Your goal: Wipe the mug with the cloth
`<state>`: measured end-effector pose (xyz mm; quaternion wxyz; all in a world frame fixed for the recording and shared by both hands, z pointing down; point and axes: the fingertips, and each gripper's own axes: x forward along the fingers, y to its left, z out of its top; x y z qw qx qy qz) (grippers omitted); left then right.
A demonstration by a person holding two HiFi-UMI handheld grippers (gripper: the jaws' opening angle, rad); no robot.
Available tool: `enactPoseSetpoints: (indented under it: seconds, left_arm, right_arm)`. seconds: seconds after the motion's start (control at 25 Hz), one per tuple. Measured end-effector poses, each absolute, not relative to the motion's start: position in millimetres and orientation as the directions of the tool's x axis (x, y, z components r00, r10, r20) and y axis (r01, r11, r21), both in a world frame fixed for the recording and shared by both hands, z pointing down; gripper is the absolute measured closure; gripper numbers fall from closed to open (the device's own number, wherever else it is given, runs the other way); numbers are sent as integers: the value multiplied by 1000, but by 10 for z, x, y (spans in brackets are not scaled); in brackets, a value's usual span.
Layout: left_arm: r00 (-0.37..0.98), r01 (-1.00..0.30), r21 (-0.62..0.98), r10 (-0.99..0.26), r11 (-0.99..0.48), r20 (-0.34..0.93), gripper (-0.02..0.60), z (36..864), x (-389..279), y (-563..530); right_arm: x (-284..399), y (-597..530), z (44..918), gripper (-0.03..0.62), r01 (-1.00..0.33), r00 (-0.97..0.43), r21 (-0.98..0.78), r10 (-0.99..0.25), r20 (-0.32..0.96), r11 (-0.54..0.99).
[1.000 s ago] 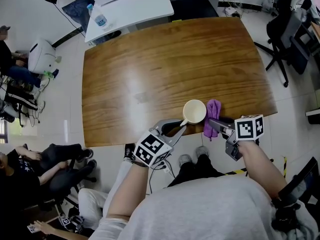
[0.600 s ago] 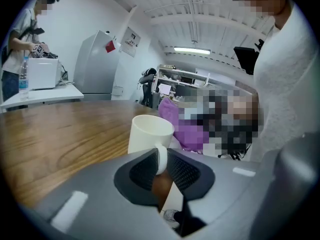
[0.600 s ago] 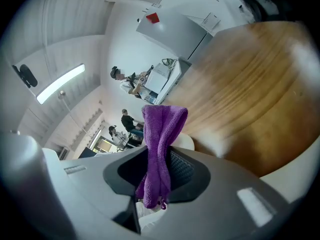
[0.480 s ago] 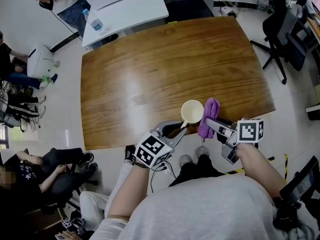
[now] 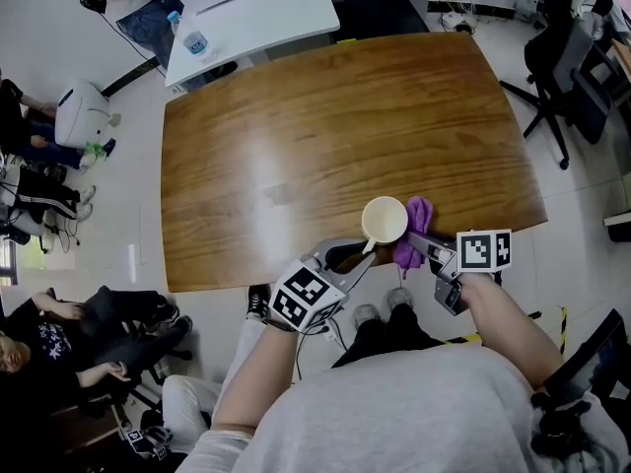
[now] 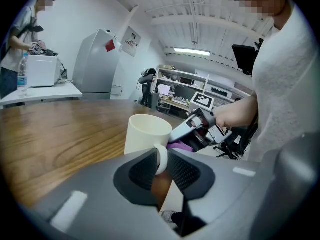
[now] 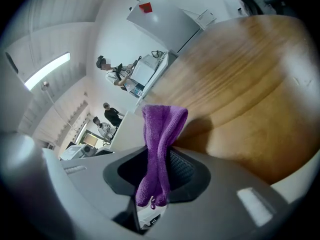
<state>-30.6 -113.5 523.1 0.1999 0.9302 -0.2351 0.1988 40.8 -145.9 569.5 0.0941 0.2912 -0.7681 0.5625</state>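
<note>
A cream mug (image 5: 385, 220) stands upright near the front edge of the wooden table (image 5: 296, 136). My left gripper (image 5: 351, 254) is shut on the mug's handle (image 6: 161, 159), which sits between the two dark pads. A purple cloth (image 5: 416, 233) hangs folded against the mug's right side, and my right gripper (image 5: 418, 246) is shut on it. In the right gripper view the cloth (image 7: 160, 144) sticks up out of the right gripper (image 7: 157, 176) above the table (image 7: 240, 99). The left gripper view shows the mug (image 6: 145, 134) with the cloth (image 6: 180, 146) just behind it.
A white desk with a water bottle (image 5: 197, 39) stands beyond the table's far left corner. A black office chair (image 5: 562, 67) is at the right. People sit on the floor side at the left (image 5: 59, 323). The table's front edge (image 5: 246, 276) runs just under both grippers.
The right gripper raised the purple cloth, shifted a little left and came back down, so the cloth now lies close against the mug. The left gripper and the mug stayed put.
</note>
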Motion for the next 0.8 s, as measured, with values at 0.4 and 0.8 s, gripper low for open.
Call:
enactPoseSetpoints:
  seconds: [0.4, 0.8]
  left_arm:
    - [809, -531, 292, -373, -795, 455, 534, 5242, -323, -1214]
    - [810, -521, 298, -353, -800, 469, 529, 5201, -191, -1193]
  right_arm:
    - [358, -1434, 5457, 485, -476, -842, -860, -378, 385, 185]
    - [268, -1301, 4969, 485, -343, -854, -924, -466, 232, 168]
